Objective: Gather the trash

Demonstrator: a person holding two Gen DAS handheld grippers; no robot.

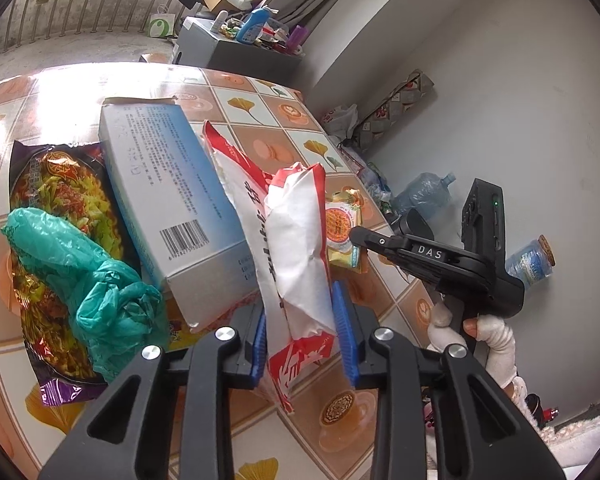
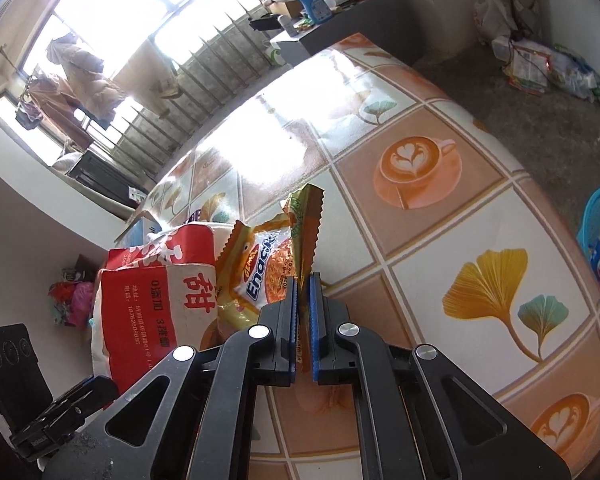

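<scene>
red-and-white paper bag stands tilted between the blue pads of the left gripper, which press on its sides, above the near edge of the tiled tablecloth. just beside it, toward the table's right edge, the right gripper is pressed together on the serrated edge of a yellow noodle wrapper. a blue-and-white box, a green plastic bag and a purple noodle packet lie on the table's left part.
</scene>
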